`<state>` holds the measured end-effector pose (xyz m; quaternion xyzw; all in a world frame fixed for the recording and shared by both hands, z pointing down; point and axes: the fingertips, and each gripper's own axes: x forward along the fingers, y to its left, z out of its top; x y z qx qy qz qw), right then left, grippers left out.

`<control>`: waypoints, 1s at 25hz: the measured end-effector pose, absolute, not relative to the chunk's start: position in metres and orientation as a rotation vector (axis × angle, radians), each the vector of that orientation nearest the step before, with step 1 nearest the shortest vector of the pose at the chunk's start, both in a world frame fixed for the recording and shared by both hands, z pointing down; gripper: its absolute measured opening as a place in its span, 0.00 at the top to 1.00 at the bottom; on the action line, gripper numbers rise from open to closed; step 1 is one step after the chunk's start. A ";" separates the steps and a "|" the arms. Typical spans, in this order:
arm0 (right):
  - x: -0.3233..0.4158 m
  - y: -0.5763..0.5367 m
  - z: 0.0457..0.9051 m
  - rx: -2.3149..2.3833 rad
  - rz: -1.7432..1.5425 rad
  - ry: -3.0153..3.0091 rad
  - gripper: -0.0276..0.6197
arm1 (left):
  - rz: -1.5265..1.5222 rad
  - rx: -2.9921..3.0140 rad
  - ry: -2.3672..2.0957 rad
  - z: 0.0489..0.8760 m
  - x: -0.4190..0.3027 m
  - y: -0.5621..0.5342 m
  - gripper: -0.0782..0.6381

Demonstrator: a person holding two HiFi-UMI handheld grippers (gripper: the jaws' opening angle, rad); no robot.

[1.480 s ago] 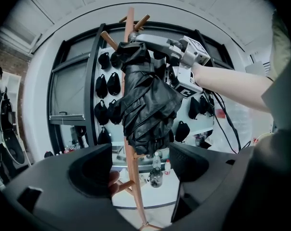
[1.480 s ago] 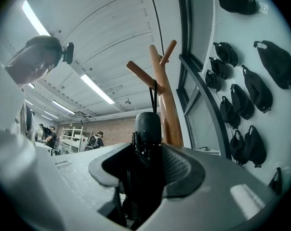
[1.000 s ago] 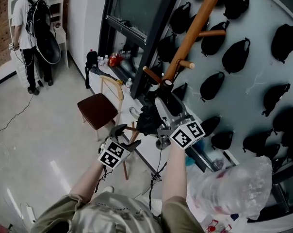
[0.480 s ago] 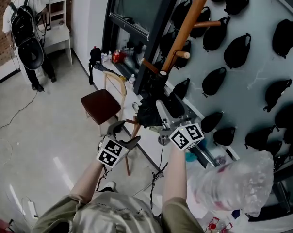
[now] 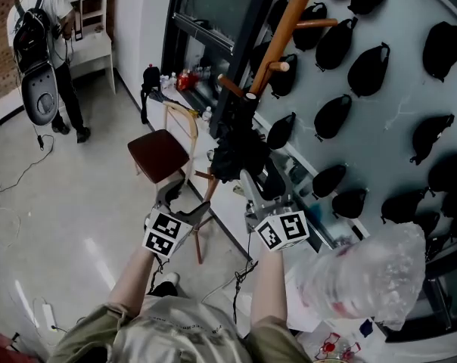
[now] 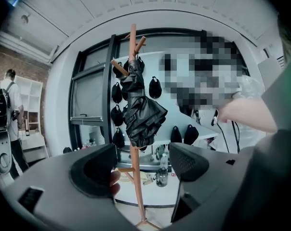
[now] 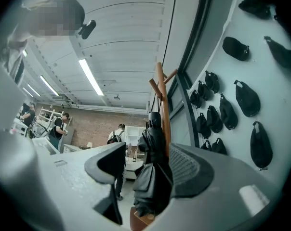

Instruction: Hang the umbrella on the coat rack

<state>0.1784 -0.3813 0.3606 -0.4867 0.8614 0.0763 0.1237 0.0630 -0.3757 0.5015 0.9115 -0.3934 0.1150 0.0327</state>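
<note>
Grey wall [image 5: 399, 119] behind: umbrella [image 5: 232, 153] hangs on rack [image 5: 278, 44] at 12 o'clock. Right gripper [image 5: 251, 186] has just been opening, nothing gripped (left gripper [image 5: 184, 203] released too); we'd back out straight, avoiding snags.

A black umbrella [image 5: 234, 151] is hanging on a tall wooden coat rack [image 5: 278, 39] on the far side of the room. It is folded but not strapped tight, so its fabric is bunching in loose pleats and widening toward the bottom. Its narrow top is sitting high against the rack's pole, just beside a short upward-angled peg [image 5: 230, 87], and the body is drooping straight down along the pole, hiding part of it. The orange-brown pole is standing upright, carrying more stubby pegs above, with bare pole showing below the umbrella.
</note>
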 end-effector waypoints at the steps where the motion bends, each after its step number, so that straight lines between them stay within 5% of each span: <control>1: 0.177 -0.373 0.364 -1.438 0.242 2.517 0.54 | 0.346 2.801 -1.234 0.500 0.062 -0.372 0.39; 13: 0.167 -0.286 0.400 -1.572 0.210 2.442 0.54 | 0.271 2.772 -1.379 0.482 0.042 -0.327 0.40; 18: 0.166 -0.267 0.406 -1.615 0.188 2.397 0.57 | 0.182 2.772 -1.508 0.464 0.037 -0.313 0.54; 20: 0.166 -0.262 0.406 -1.638 0.200 2.387 0.66 | 0.139 2.760 -1.544 0.460 0.034 -0.308 0.59; 23: 0.167 -0.258 0.406 -1.679 0.220 2.370 0.66 | 0.102 2.751 -1.565 0.458 0.032 -0.303 0.64; 25: 0.171 -0.255 0.406 -1.707 0.227 2.346 0.79 | 0.092 2.754 -1.561 0.456 0.032 -0.298 0.67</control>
